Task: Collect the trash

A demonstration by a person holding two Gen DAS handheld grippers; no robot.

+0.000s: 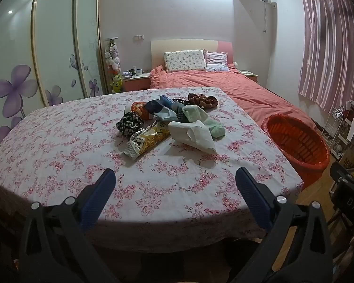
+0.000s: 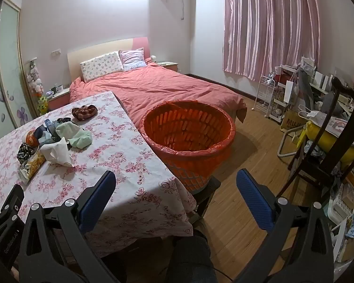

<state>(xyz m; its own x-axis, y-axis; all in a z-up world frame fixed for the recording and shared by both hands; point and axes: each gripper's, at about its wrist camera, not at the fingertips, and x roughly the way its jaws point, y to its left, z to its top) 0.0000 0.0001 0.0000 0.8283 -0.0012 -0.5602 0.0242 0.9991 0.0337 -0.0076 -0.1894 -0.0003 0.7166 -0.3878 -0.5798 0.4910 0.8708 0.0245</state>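
I can read "GenRobot.AI" on the black body of the left tongs [image 2: 10, 240], and "MUJ" on a brown paper bag [image 2: 291, 123] on the floor.

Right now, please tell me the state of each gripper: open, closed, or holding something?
Left gripper: open, holding nothing, above the flowered tablecloth.
Right gripper: open, holding nothing, near the orange basket.

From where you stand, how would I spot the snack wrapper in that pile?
Find the table with the pink floral cloth; a small heap sits at its middle. The snack wrapper lies at the heap's near edge, left of the white tissue: the only shiny, yellow-and-silver crinkled packet there.
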